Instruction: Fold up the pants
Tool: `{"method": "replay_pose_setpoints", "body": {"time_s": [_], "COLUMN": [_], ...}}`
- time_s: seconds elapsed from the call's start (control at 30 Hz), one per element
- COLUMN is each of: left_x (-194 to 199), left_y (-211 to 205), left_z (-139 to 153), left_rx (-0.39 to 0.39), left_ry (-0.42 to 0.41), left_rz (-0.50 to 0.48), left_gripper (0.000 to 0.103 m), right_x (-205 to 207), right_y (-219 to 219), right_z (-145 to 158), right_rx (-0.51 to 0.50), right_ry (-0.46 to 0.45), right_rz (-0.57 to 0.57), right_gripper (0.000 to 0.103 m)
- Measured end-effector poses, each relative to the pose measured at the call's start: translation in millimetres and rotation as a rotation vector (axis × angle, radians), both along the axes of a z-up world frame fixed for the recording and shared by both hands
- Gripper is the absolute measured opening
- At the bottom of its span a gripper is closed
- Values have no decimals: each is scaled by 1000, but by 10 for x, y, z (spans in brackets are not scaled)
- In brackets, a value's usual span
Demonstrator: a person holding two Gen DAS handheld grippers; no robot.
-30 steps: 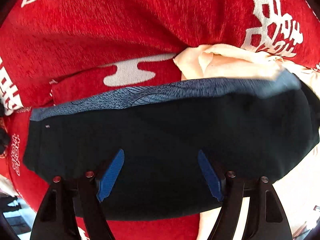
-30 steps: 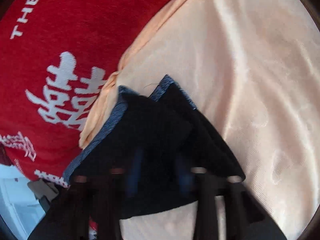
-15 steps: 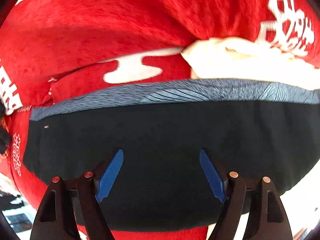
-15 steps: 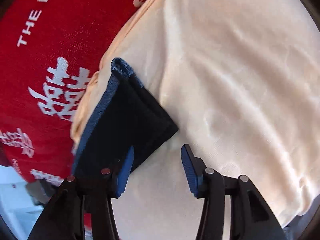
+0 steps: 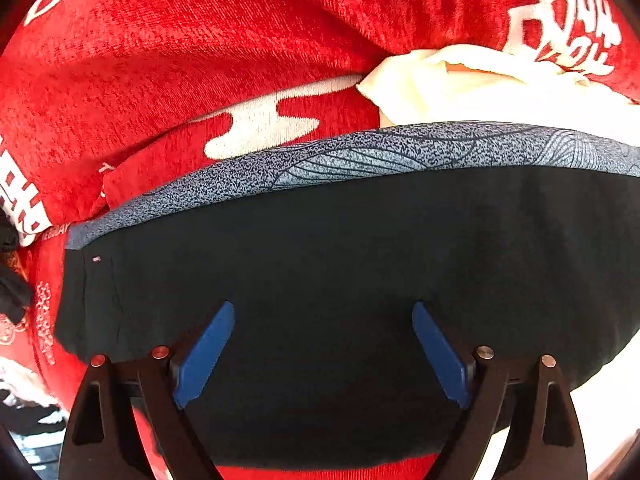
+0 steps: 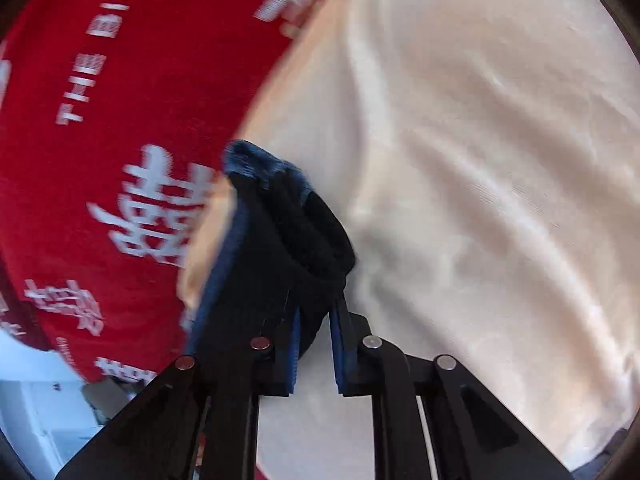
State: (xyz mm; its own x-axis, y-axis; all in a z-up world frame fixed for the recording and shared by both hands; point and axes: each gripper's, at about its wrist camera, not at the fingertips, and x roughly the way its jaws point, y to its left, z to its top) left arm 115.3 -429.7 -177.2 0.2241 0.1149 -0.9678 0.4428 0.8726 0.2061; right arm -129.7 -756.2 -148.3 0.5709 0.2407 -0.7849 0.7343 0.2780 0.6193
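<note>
The pants (image 5: 320, 248) are black with a speckled blue-grey waistband (image 5: 360, 160). In the left wrist view they lie flat across the red blanket, and my left gripper (image 5: 320, 348) hovers open over the black cloth, empty. In the right wrist view my right gripper (image 6: 314, 320) is shut on the bunched corner of the pants (image 6: 288, 248), with the blue waistband end (image 6: 248, 160) sticking up beyond the blue pads.
A red blanket (image 5: 200, 40) with white characters covers the surface; it also shows in the right wrist view (image 6: 100, 120). A cream cloth (image 6: 480, 160) lies over its right part and shows behind the waistband (image 5: 460, 88). A white floor area (image 6: 36, 400) is at lower left.
My right gripper, open beside the pants corner half a second ago, has closed on it and bunched it. The left gripper stayed open over the pants and barely shifted.
</note>
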Motion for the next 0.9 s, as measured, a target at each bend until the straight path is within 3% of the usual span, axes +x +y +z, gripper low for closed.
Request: {"method": "replay_pose_setpoints", "body": {"time_s": [0.03, 0.1, 0.17, 0.23, 0.3, 0.4, 0.43, 0.47, 0.5, 0.53, 0.6, 0.77, 0.9], "left_x": [33, 75, 139, 190, 175, 194, 230, 288, 317, 347, 343, 243, 242], "left_y": [-21, -47, -160, -304, -483, -583, -542, -483, -444, -380, -293, 221, 866], "left_z": [76, 254, 331, 249, 129, -78, -89, -107, -103, -66, 24, 331, 437], "left_rx": [-19, -75, -117, -126, -110, -90, -102, -142, -162, -162, -126, -86, -70], "left_ry": [6, -27, -45, -44, -42, -72, -95, -62, -39, -26, -44, -71, -73], "left_rz": [4, 0, -17, -23, -29, -10, 15, 35, 53, 79, 76, 91, 161], "left_gripper": [92, 92, 92, 92, 92, 100, 103, 103, 103, 103, 103, 103, 103], "right_x": [-17, -88, -37, 104, 450, 1030, 1185, 1282, 1369, 1405, 1422, 1409, 1175], "right_y": [-35, -101, -89, -33, 52, 189, 199, 176, 124, 30, -141, -77, 194], "right_z": [-143, -140, 155, 521, 677, 533, 415, 274, 113, -4, -4, 143, 234], "right_rx": [13, 12, -155, -289, -321, -353, -361, -365, -371, -369, -388, -395, -219], "right_ry": [82, 107, 188, 107, 40, 52, 70, 97, 143, 147, 104, 157, 101], "right_rz": [-4, -62, -49, 17, 144, 333, 363, 381, 386, 363, 295, 295, 264], "right_gripper": [27, 33, 38, 38, 38, 38, 38, 38, 31, 21, 18, 25, 32]}}
